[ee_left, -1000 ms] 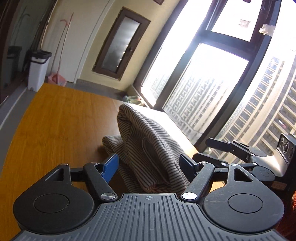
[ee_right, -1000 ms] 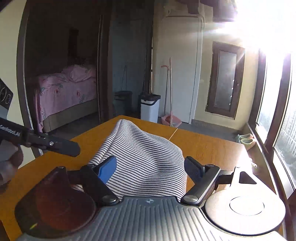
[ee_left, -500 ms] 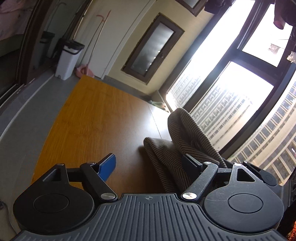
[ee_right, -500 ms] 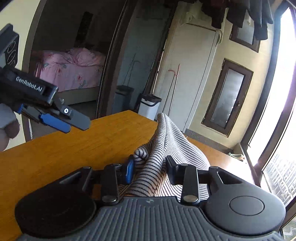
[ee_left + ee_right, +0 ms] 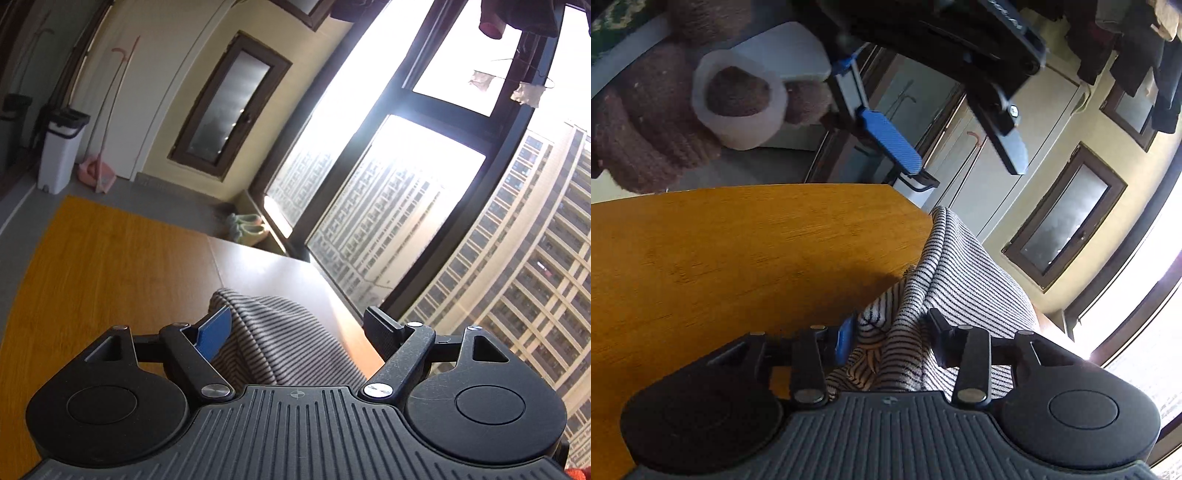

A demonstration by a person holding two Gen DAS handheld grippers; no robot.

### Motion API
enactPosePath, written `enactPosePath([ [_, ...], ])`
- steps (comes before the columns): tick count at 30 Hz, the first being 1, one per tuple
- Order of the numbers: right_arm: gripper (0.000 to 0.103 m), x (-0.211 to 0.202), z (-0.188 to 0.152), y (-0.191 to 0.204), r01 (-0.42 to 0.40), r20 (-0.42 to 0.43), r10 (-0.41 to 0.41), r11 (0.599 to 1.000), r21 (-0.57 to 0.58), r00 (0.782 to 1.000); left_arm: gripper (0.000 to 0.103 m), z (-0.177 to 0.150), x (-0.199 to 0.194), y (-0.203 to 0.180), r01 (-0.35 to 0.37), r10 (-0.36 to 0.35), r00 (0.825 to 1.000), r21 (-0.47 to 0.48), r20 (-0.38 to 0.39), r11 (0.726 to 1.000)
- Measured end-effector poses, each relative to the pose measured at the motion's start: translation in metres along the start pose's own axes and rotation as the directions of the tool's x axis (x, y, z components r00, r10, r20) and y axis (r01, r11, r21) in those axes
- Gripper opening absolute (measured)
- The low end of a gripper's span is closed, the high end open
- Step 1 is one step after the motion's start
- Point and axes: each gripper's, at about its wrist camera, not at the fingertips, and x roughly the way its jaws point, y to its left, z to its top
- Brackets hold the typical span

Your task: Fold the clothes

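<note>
Striped knit cloth is pinched between the fingers of the right gripper (image 5: 892, 332); its jaws are drawn narrow, and a bunch of the striped garment (image 5: 964, 273) is held in them, the blue pad pressed against one side and the black finger against the other. From this grip the cloth rises as a ridge and falls away toward the window side, so part of it is lifted while the rest seems to lie on the wooden table (image 5: 738, 251). The fingers of the left gripper (image 5: 299, 326) are spread wide and nothing is closed in them; the garment is seen between and below them, the blue pad close to its edge, though whether it touches cannot be told. In the right wrist view the left gripper is seen above the table, held by a hand in a brown knitted sleeve (image 5: 653, 122). The garment is judged to be soft, light and limp: it sags and gathers into pleats where it is squeezed, and it will not keep a shape by itself. A hold at an edge or a corner, with several layers taken together, is judged safer than a hold in the middle, because a thin single layer may slide out of the pads.
</note>
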Motion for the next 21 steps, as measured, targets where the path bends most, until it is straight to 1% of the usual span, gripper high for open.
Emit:
enactPosePath([
  [2, 0.042, -0.002, 0.001, -0.003, -0.014, 0.008, 0.014, 1.0, 0.011, 1.0, 0.083, 0.007, 0.026, -0.003, 0.007, -0.007, 0.999, 0.006, -0.031, 1.0],
  [4, 0.042, -0.01, 0.001, -0.013, -0.043, 0.03, 0.042, 0.998, 0.047, 0.999, 0.081, 0.013, 0.052, -0.005, 0.014, -0.014, 0.998, 0.012, -0.062, 1.0],
  [5, 0.045, -0.019, 0.001, -0.023, -0.074, 0.051, 0.07, 0.994, 0.086, 0.996, 0.079, 0.016, 0.065, -0.006, 0.012, -0.011, 0.997, 0.016, -0.081, 1.0],
  [6, 0.048, -0.028, 0.0, -0.032, -0.082, 0.072, 0.074, 0.99, 0.117, 0.995, 0.077, 0.013, 0.081, -0.001, -0.023, 0.026, 0.993, 0.029, -0.118, 0.999],
  [8, 0.069, -0.045, -0.001, -0.05, -0.094, 0.113, 0.075, 0.98, 0.176, 0.991, 0.077, 0.006, 0.101, 0.01, -0.061, 0.066, 0.983, 0.033, -0.174, 0.998],
  [10, 0.072, -0.058, -0.005, -0.066, -0.088, 0.138, 0.058, 0.971, 0.223, 0.989, 0.077, 0.0, 0.112, 0.019, -0.08, 0.086, 0.977, 0.038, -0.195, 0.996],
  [12, 0.072, -0.062, -0.011, -0.08, -0.07, 0.138, 0.032, 0.958, 0.279, 0.99, 0.077, -0.003, 0.113, 0.022, -0.076, 0.082, 0.978, 0.035, -0.191, 0.996],
  [13, 0.072, -0.06, -0.017, -0.084, -0.055, 0.126, 0.018, 0.952, 0.3, 0.992, 0.077, -0.004, 0.114, 0.023, -0.075, 0.081, 0.979, 0.036, -0.189, 0.996],
  [15, 0.072, -0.045, -0.025, -0.088, -0.036, 0.063, 0.015, 0.941, 0.336, 0.998, 0.077, -0.005, 0.114, 0.021, -0.084, 0.095, 0.977, 0.066, -0.192, 0.994],
  [17, 0.072, -0.023, -0.037, -0.082, -0.044, -0.019, 0.054, 0.935, 0.352, 0.998, 0.077, -0.006, 0.113, 0.018, -0.089, 0.106, 0.975, 0.093, -0.197, 0.992],
  [19, 0.073, -0.017, -0.044, -0.069, -0.011, -0.013, 0.017, 0.94, 0.34, 1.0, 0.077, -0.005, 0.113, 0.015, -0.092, 0.113, 0.973, 0.112, -0.2, 0.989],
  [21, 0.073, -0.017, -0.04, -0.065, 0.009, -0.023, -0.002, 0.942, 0.335, 1.0, 0.077, -0.002, 0.114, 0.018, -0.088, 0.109, 0.973, 0.112, -0.201, 0.99],
])
